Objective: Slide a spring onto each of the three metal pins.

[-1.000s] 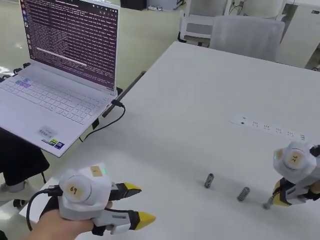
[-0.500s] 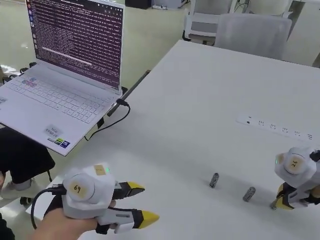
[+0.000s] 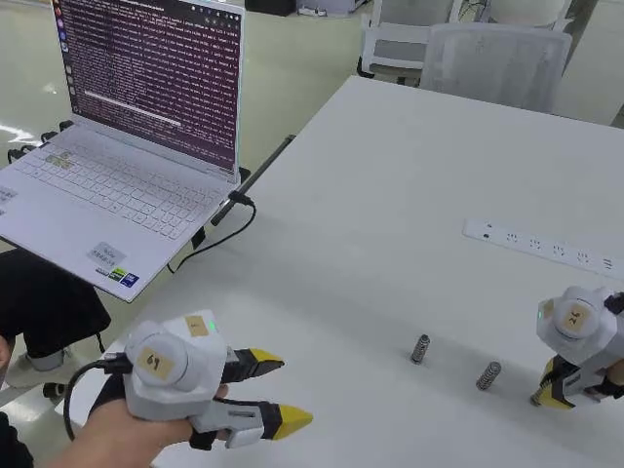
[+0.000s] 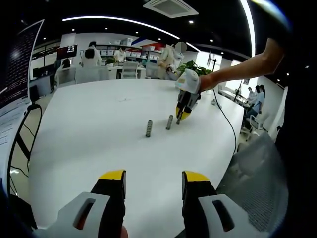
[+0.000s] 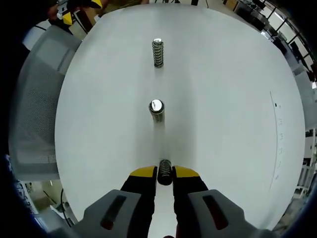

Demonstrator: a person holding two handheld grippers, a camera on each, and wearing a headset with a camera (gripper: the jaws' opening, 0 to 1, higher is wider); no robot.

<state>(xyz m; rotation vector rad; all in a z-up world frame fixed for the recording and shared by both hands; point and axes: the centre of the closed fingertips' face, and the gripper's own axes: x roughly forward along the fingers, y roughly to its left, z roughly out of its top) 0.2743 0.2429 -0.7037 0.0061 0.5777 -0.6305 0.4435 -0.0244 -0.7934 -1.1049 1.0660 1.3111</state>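
Nothing among the parts has shifted in the last second, only the headset's framing: the small grey coiled metal spring (image 5: 164, 167) stays upright on the white tabletop (image 3: 390, 195), pinched between the yellow tips of the right gripper (image 5: 165, 174), whose jaws stand narrow around it. Whether a pin already runs through it I cannot tell. Ahead of it, in one line and well apart, stand two metal pins with shiny round heads and springs around them, the nearer pin (image 5: 156, 110) and the farther pin (image 5: 157, 52), both looking finished. Such a coil is probably very light, springy along its length and easy to squash or flick out sideways. A gentle hold across its middle turns, square to its axis, seems safest, since a grip near one end could tip it. The left gripper (image 3: 283, 390) hovers near the table's front edge, jaws wide and holding nothing. Beyond lie a white power strip (image 3: 541, 246) and an open silver laptop (image 3: 117, 175).
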